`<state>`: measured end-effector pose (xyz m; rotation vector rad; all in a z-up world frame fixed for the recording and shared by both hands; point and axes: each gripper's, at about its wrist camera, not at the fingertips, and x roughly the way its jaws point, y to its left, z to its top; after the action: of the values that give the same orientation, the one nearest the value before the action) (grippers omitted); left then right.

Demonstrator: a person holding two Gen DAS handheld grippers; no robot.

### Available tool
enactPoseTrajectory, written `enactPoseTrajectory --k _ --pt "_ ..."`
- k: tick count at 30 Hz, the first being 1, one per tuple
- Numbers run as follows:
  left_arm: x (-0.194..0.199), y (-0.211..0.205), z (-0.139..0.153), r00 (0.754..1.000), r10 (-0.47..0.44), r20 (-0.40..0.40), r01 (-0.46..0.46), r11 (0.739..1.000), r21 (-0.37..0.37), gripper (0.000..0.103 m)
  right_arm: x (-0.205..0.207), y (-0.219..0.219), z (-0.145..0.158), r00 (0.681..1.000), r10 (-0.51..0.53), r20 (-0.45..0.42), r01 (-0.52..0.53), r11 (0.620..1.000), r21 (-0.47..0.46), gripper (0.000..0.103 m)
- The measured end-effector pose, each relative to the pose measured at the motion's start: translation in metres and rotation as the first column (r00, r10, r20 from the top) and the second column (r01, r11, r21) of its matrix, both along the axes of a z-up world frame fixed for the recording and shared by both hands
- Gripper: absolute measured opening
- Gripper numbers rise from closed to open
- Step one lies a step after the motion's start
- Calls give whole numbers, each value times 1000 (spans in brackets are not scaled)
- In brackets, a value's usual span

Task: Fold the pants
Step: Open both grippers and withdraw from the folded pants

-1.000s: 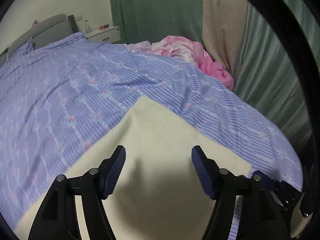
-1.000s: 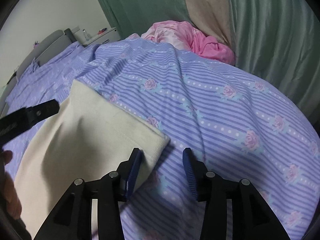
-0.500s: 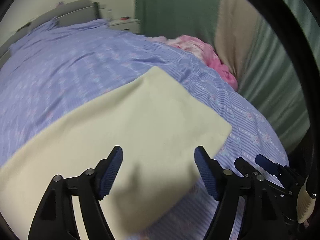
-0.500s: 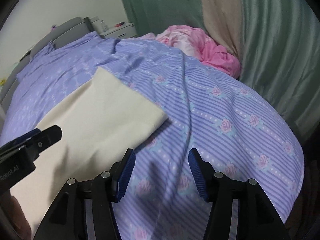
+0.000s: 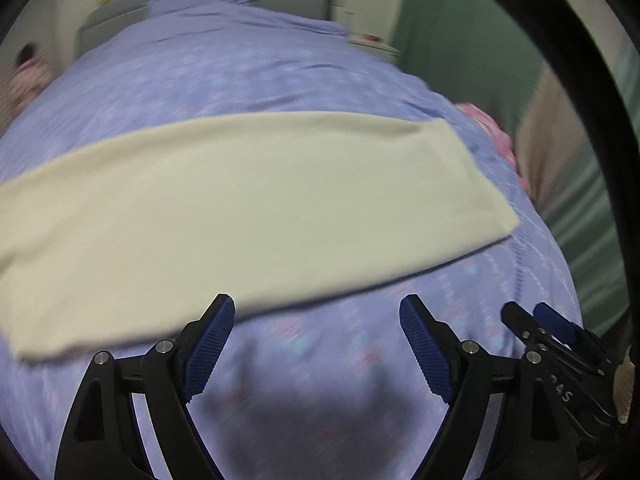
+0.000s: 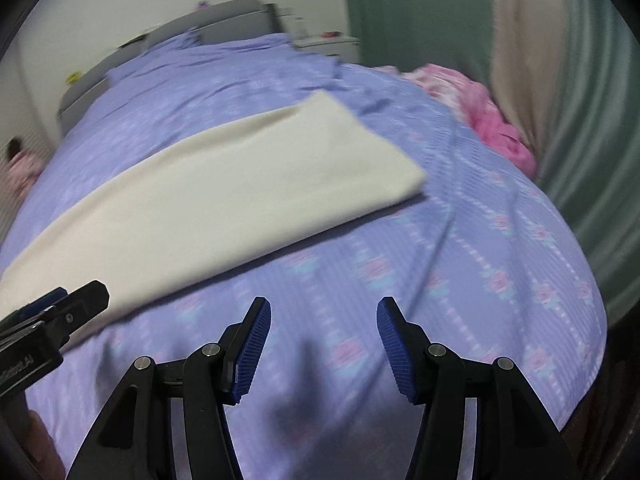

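Cream soft-fabric pants [image 5: 248, 204], laid flat as one long, smooth band across the bed with the lilac striped, rose-print cover [image 6: 460, 264]; near edge straight, right end squared off. Judged from that shape: legs probably already laid one on the other, lengthwise fold done, crosswise folds of the long band not yet made. Too blurred to make out waistband or hems.

Left hand-held gripper [image 5: 316, 344] spread wide, nothing between its blue ribbed pads, hovering over bare cover just short of the near edge of the pants. Right hand-held gripper [image 6: 322, 340] likewise spread and empty, over the cover, apart from the cloth and toward its right end.

Around: crumpled pink garment [image 6: 488, 120] heaped at the far right edge of the bed, well apart from the pants. Green curtain [image 6: 592, 140] behind it, grey headboard [image 5: 224, 0] and a white nightstand [image 6: 324, 44] at the far end. Nothing lying on the pants or on the cover between grippers and cloth; no evident obstacle to the next fold.
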<state>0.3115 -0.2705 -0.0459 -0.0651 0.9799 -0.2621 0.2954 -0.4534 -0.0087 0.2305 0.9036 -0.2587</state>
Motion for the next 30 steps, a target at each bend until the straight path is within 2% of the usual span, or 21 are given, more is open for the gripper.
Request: enactPoseTrajectory --k 7,11,16,23,30 --pt "-55 90 -2 991 136 -6 -136 990 29 85 -31 79 1 992 125 16 -126 991 40 56" --pt "-79 126 -1 985 171 10 -171 983 61 88 -52 120 -5 987 162 10 -162 985 53 56" --pt "-109 167 -7 979 203 14 -204 977 59 91 -69 165 -14 977 214 -10 -214 976 40 56" --pt "-125 195 -25 971 238 -17 -238 971 25 92 -86 209 -25 963 268 -43 -267 964 8 56" --pt "-140 211 -39 968 252 -21 -251 968 11 92 -95 221 -28 957 286 -58 -287 958 -19 56"
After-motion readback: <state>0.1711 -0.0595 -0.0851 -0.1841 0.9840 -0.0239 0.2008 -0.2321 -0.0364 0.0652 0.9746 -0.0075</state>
